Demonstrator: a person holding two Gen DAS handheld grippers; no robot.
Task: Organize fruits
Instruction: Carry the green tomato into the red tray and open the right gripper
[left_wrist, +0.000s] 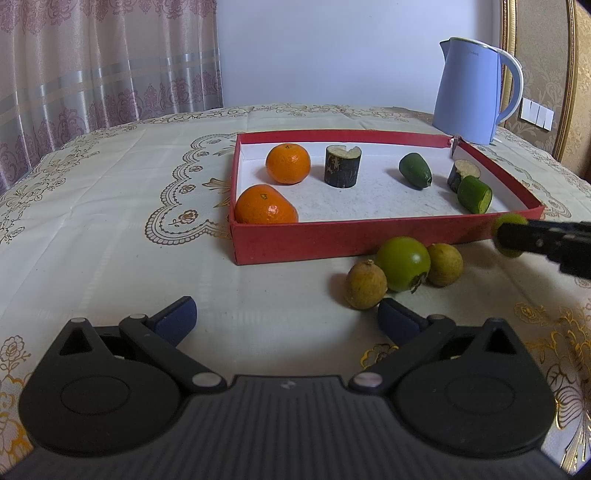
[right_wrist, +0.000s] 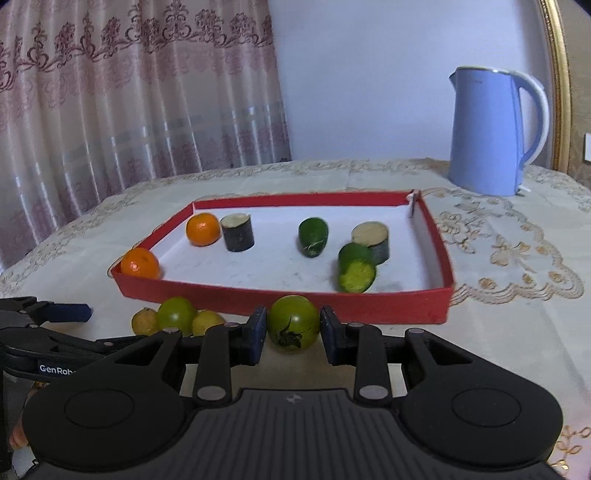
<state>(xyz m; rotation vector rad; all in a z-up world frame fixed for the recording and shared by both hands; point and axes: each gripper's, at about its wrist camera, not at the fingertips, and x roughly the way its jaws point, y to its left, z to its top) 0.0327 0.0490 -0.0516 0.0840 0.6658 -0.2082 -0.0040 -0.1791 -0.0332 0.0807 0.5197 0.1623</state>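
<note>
right gripper (right_wrist: 293, 330) clenched on green persimmon (right_wrist: 293, 326), lower centre, before red tray (right_wrist: 369, 308) | left gripper (left_wrist: 286, 319) released, empty, bottom of frame | three fruits (left_wrist: 402, 267) at tray's front wall

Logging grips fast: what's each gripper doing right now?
Left gripper: open, holding nothing.
Right gripper: closed on a green fruit.

Right gripper (right_wrist: 293, 332) jaws apparently clamped, left gripper (left_wrist: 286, 319) jaws spread wide
</note>
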